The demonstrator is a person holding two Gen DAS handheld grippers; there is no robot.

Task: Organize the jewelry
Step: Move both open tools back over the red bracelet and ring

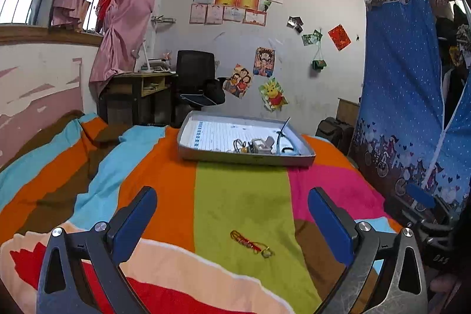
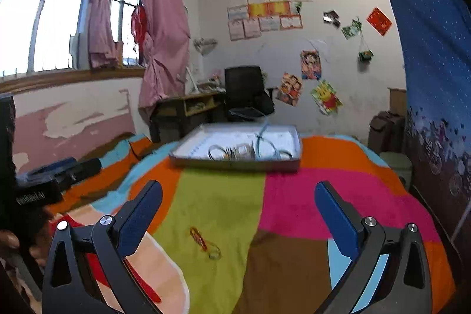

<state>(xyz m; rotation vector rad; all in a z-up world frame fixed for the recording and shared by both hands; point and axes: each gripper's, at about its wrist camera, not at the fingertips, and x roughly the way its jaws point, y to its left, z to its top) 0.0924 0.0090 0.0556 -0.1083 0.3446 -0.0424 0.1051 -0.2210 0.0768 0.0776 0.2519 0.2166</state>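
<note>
A red cord bracelet with a small ring charm (image 1: 252,244) lies on the green stripe of the bedspread, between and just ahead of my left gripper's open fingers (image 1: 232,214). It shows in the right wrist view (image 2: 205,242) too, left of centre, ahead of my open, empty right gripper (image 2: 238,208). A grey tray (image 1: 223,155) lined with white paper sits farther back on the bed and holds several jewelry pieces (image 1: 259,145). The tray also shows in the right wrist view (image 2: 235,162).
The striped bedspread (image 1: 147,172) covers the bed. A blue fabric wardrobe (image 1: 412,108) stands to the right. A desk (image 1: 138,84) and black chair (image 1: 197,78) stand beyond the bed. The other gripper appears at the left edge of the right wrist view (image 2: 38,190).
</note>
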